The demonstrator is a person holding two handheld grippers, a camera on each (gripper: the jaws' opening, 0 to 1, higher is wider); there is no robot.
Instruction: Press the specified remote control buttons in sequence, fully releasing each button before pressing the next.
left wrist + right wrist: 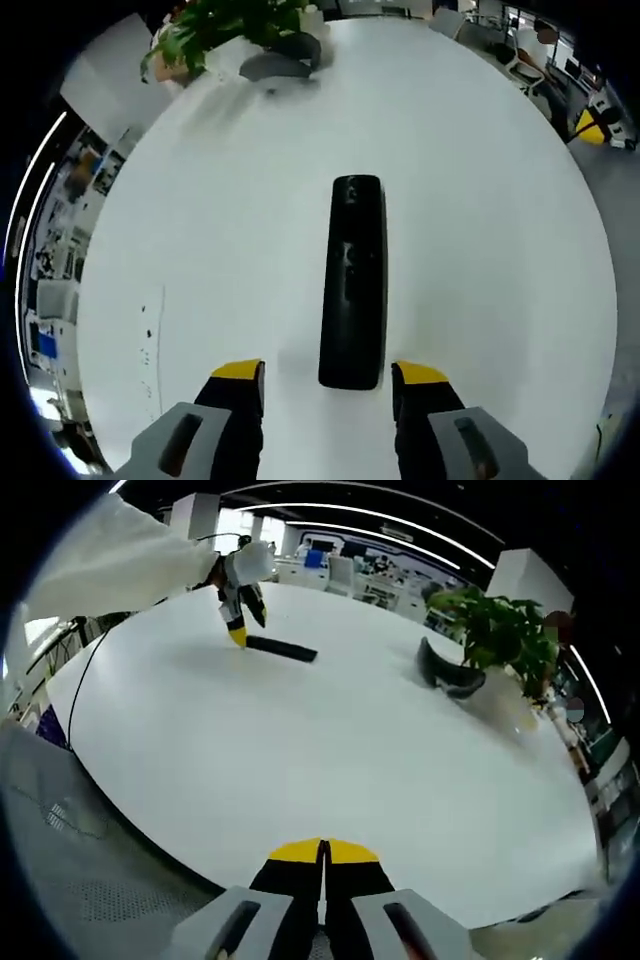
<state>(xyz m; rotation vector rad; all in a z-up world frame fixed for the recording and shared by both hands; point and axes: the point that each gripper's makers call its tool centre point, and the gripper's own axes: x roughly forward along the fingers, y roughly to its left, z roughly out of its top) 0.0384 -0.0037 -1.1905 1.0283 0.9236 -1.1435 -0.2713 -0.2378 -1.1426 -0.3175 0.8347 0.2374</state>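
Left gripper (328, 375) hangs low over the white desk (200, 250), jaws spread wide, and the black remote control (354, 282) lies flat between their line, its near end just ahead of the yellow tips, not touched. From the right gripper view, the remote control (282, 649) sits toward the far edge of the desk (350, 760), with the left gripper (240, 620) right beside its end. Right gripper (323, 852) is back at the near edge, jaws pressed together, empty. A potted plant (505, 630) and a dark curved object (448, 675) stand at the far edge.
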